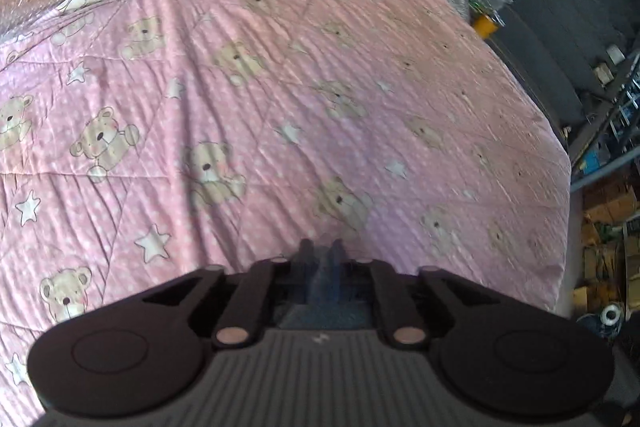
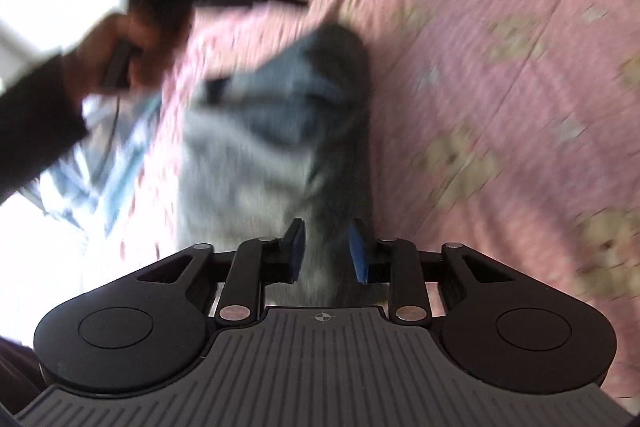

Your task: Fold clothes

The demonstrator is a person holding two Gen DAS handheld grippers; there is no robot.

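On pink quilt [image 2: 500, 27] | blurred jeans [image 2: 272, 131] | right gripper [image 2: 327, 251] parted

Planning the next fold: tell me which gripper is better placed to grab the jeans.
Probably right: the right gripper hangs open directly over the jeans, while the left gripper faces only the pink blanket.

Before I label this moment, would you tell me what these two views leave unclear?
- Left wrist view: motion blur smears the left gripper; whether it holds anything is unreadable.
- Right wrist view: blur hides which garment the grey-blue denim cloth is; the right gripper covers its near end.
- Right wrist view: glare washes out the pale blue fabric at left.
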